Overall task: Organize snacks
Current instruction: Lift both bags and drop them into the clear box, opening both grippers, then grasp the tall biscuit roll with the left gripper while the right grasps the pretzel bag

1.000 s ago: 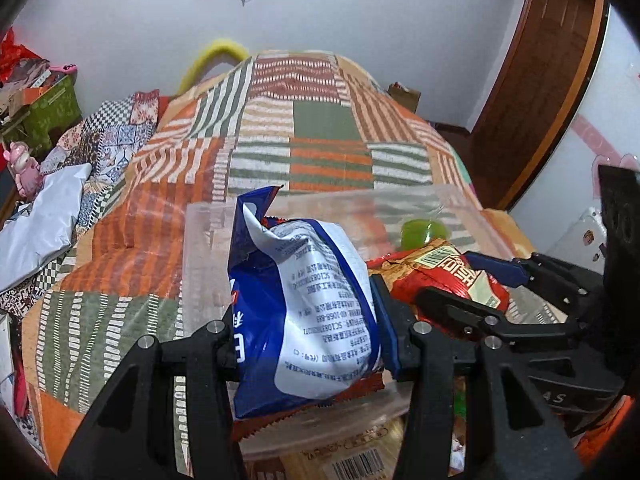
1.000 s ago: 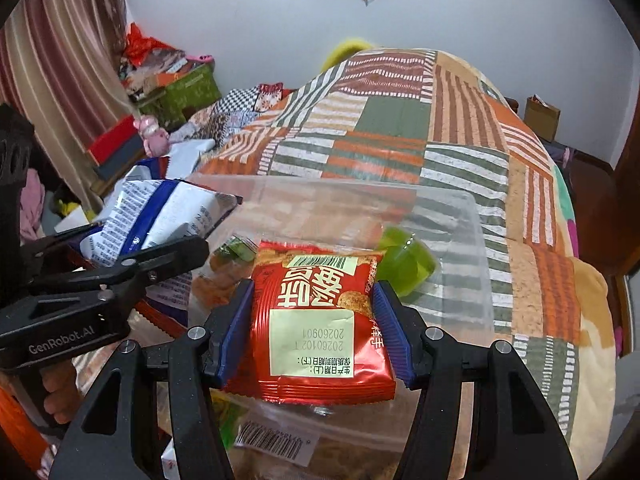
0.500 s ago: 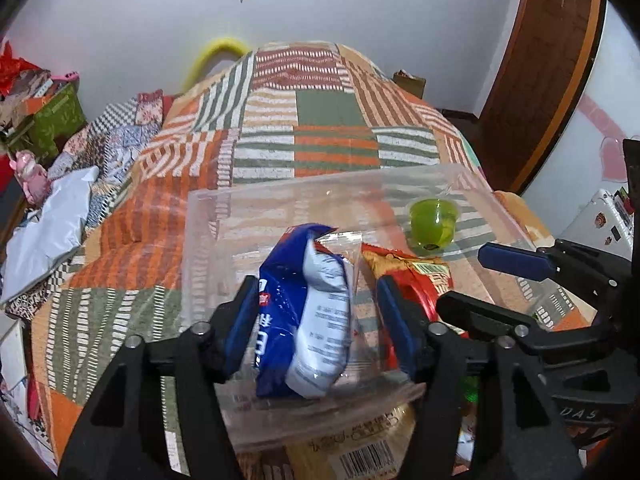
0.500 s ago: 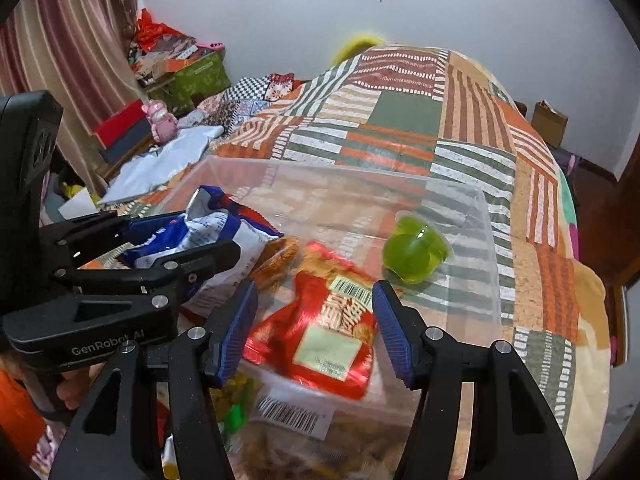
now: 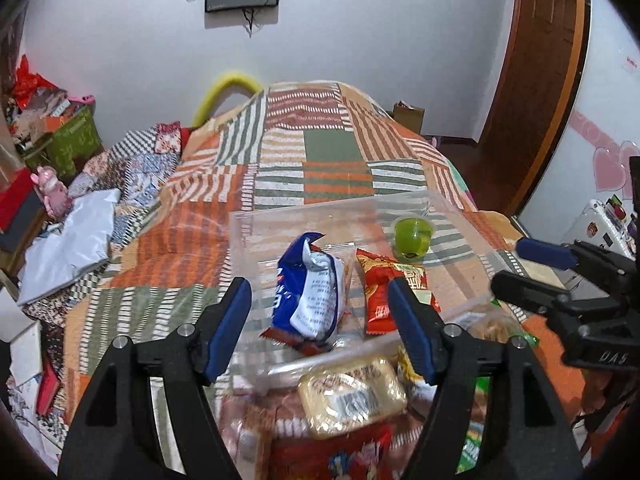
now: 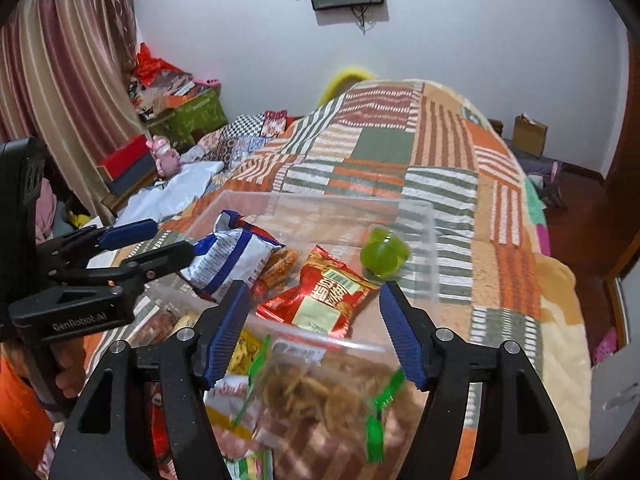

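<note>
A clear plastic bin (image 5: 248,240) (image 6: 430,264) sits on the patchwork bed. Inside lie a blue-and-white snack bag (image 5: 310,292) (image 6: 228,258), a red snack bag (image 5: 386,292) (image 6: 320,300) and a green jelly cup (image 5: 412,236) (image 6: 384,250). My left gripper (image 5: 320,328) is open and empty, held above the bin's near edge; it also shows in the right wrist view (image 6: 148,242). My right gripper (image 6: 316,332) is open and empty beside it, and shows in the left wrist view (image 5: 520,264).
Loose snacks lie in front of the bin: a yellow pastry pack (image 5: 352,396), a clear bag of brown shreds (image 6: 320,392), red packs (image 5: 336,456). Boxes and a pink toy (image 5: 52,192) stand at the left, a wooden door (image 5: 532,80) at the right.
Both grippers opened and let the blue-and-white bag and the red bag drop into the bin, then drew back and up from it.
</note>
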`<state>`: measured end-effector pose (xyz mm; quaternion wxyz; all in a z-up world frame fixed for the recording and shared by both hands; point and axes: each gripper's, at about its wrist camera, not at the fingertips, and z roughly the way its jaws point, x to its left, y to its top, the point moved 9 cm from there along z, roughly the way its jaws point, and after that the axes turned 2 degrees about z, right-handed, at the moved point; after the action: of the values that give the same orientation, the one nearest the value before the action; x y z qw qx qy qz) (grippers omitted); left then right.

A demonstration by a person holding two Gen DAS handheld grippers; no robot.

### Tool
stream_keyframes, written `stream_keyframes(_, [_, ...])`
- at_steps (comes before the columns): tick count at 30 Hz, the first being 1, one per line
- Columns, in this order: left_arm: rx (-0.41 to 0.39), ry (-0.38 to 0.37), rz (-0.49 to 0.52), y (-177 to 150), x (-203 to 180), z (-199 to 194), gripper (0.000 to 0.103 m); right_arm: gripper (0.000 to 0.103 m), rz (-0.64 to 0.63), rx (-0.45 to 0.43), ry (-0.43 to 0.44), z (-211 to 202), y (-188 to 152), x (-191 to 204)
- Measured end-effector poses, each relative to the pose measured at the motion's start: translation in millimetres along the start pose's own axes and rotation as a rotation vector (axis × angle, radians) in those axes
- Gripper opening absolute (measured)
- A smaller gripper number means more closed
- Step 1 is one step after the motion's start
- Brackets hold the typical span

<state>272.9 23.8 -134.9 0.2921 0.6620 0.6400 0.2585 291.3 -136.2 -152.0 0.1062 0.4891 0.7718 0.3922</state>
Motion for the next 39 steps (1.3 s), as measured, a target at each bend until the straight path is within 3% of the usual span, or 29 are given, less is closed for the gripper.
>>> stream_keyframes(5, [-0.013, 0.005, -0.016, -12, 7, -22, 0.079, 0.073, 0.006, -0.025, -0.016, -21, -9, -1])
stream_keyframes(11, [0.000, 0.026, -0.043, -32, 23, -33, 0.080, 0.076, -0.009, -0.030, -0.046, -35, -24, -2])
stream_keyframes(29, [0.206, 0.041, -0.083, -127, 66, 2, 0.080, 0.079, 0.013, 0.081, -0.071, -4, -69, -14])
stream_keyframes(34, [0.246, 0.021, -0.093, -139, 68, 15, 0.072, 0.081, 0.030, 0.102, -0.070, 10, -68, -15])
stream_keyframes(39, [0.266, -0.013, -0.123, -143, 71, 26, 0.064, 0.096, 0.027, 0.113, -0.058, 18, -68, -14])
